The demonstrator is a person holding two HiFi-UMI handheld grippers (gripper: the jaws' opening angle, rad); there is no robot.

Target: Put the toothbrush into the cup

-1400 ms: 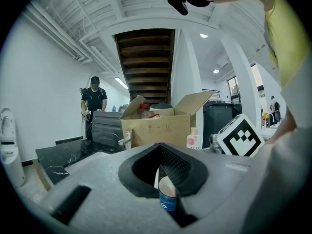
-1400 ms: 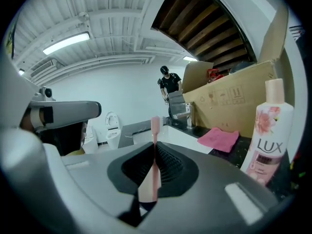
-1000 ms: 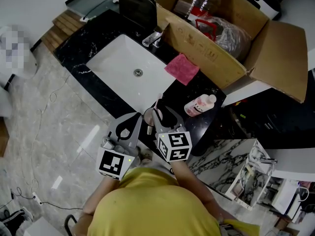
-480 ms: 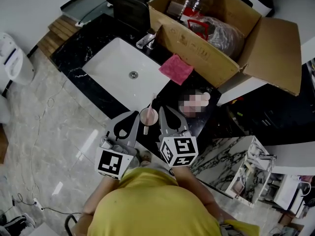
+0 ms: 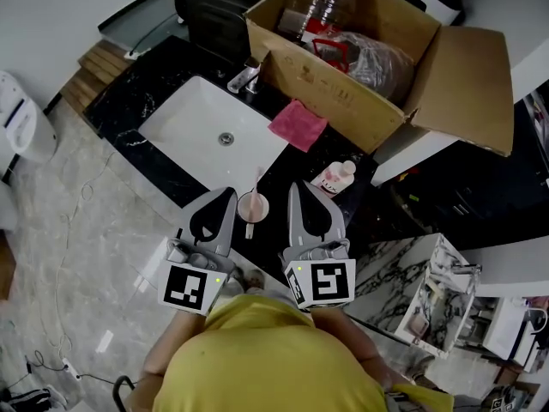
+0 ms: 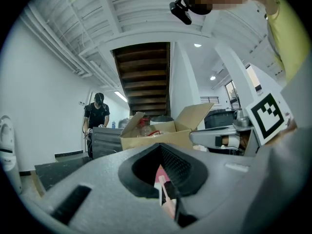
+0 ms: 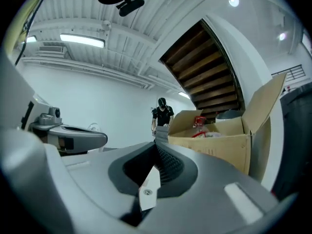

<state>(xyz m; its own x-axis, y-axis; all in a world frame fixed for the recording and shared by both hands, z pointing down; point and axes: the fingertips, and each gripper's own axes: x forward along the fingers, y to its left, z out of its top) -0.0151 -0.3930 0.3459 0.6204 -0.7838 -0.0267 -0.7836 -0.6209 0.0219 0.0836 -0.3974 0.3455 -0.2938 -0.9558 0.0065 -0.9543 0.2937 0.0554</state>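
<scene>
A pink cup (image 5: 253, 206) stands at the front edge of the black counter, between my two grippers. The toothbrush (image 5: 256, 183) sticks up out of it, leaning toward the sink. My left gripper (image 5: 230, 194) is just left of the cup with its jaws together. In the left gripper view, something pink (image 6: 168, 199) shows low in the slit of the left gripper (image 6: 161, 146); I cannot tell whether it is pinched. My right gripper (image 5: 293, 187) is just right of the cup, shut and holding nothing. The right gripper (image 7: 157, 145) points level toward the box.
Behind the cup are a white sink (image 5: 193, 140), a faucet (image 5: 244, 77) and a pink cloth (image 5: 298, 124). A small bottle (image 5: 334, 177) lies at the right. An open cardboard box (image 5: 339, 101) fills the back. A white rack (image 5: 429, 303) stands lower right. A person (image 6: 96, 118) stands far off.
My right gripper stood open around the toothbrush above the cup; it has since shut with nothing in it and lifted away to the right. The left gripper rose a little. The toothbrush stays in the cup.
</scene>
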